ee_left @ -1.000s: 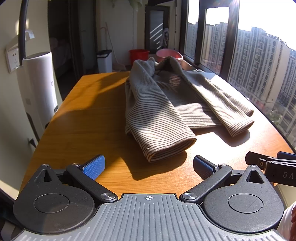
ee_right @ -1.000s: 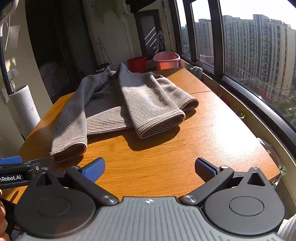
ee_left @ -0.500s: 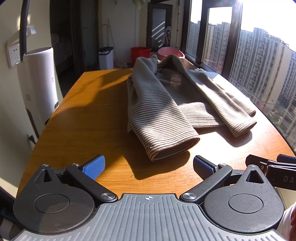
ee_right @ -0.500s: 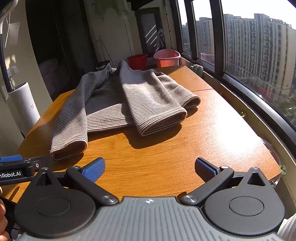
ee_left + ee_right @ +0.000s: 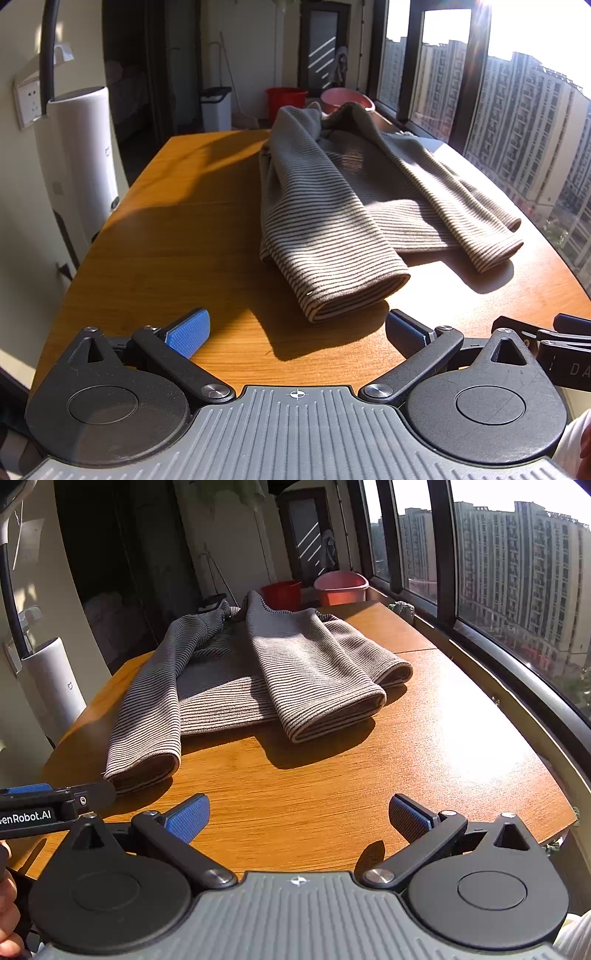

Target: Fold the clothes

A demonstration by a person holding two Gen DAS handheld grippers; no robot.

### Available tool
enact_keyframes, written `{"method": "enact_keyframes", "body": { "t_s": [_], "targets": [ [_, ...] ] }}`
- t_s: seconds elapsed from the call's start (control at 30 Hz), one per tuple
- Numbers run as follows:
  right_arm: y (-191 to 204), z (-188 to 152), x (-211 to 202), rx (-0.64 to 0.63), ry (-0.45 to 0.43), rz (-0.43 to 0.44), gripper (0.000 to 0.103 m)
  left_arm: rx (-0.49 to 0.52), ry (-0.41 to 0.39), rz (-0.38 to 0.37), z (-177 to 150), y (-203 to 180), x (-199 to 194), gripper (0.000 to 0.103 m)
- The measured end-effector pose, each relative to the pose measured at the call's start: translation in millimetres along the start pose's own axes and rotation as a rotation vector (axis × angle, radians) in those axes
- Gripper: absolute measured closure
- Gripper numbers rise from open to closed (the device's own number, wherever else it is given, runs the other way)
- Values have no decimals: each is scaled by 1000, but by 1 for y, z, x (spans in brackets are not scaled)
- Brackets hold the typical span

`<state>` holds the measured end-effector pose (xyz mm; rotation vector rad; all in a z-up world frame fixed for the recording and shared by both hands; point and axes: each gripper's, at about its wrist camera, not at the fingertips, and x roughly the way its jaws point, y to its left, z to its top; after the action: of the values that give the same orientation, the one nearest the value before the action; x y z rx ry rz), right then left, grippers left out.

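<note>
One grey-and-brown striped knit garment (image 5: 332, 206) lies on the orange wooden table (image 5: 177, 236), filling the middle and upper centre of both wrist views. Its two long sides are turned in over the flat middle panel, so that two rounded folded ends point toward the cameras, one at centre in the left wrist view and one at lower left in the right wrist view (image 5: 147, 731). By my judgement the lengthwise folds are done, and what is left is to bring the near ends up toward the far end, or the far end down, to make a compact bundle.

Neither tool touches the cloth. The left gripper (image 5: 295, 328) sits at the bottom of its frame with jaws spread wide and nothing between them, just short of the nearest folded end. The right gripper (image 5: 299, 812) is likewise spread and empty, over bare wood.

Farther out stand a white cylindrical appliance (image 5: 81, 162) at the left edge, a red bucket (image 5: 282, 592) and a pink basin (image 5: 341, 587) beyond the table, and tall windows (image 5: 517, 572) at right.
</note>
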<state>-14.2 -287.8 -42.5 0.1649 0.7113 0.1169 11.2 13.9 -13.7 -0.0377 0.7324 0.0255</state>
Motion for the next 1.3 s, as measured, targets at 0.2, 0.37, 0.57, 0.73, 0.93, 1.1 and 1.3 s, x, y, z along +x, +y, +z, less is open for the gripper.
{"method": "enact_keyframes", "body": {
  "t_s": [0.2,0.37,0.57,0.73,0.93,1.1,1.3],
  "targets": [
    [-1,7,7,-7,-7,-5,0,-38,-2,-3,16,8,10,0],
    [0,25,17,-5,-47,4,0,-149,-17,-134,54,22,24,0],
    [-10,66,40,57,-80,56,0,-123,-75,-318,95,12,49,0],
    [-25,92,77,155,21,75,0,-88,73,-318,99,2,113,0],
    [-19,120,96,65,-56,51,0,-16,87,-302,88,-5,135,0],
    [-20,137,151,73,18,102,0,16,75,-307,81,-6,134,0],
    [-21,124,155,111,-17,141,0,47,66,-304,78,-3,130,0]
  ]
}}
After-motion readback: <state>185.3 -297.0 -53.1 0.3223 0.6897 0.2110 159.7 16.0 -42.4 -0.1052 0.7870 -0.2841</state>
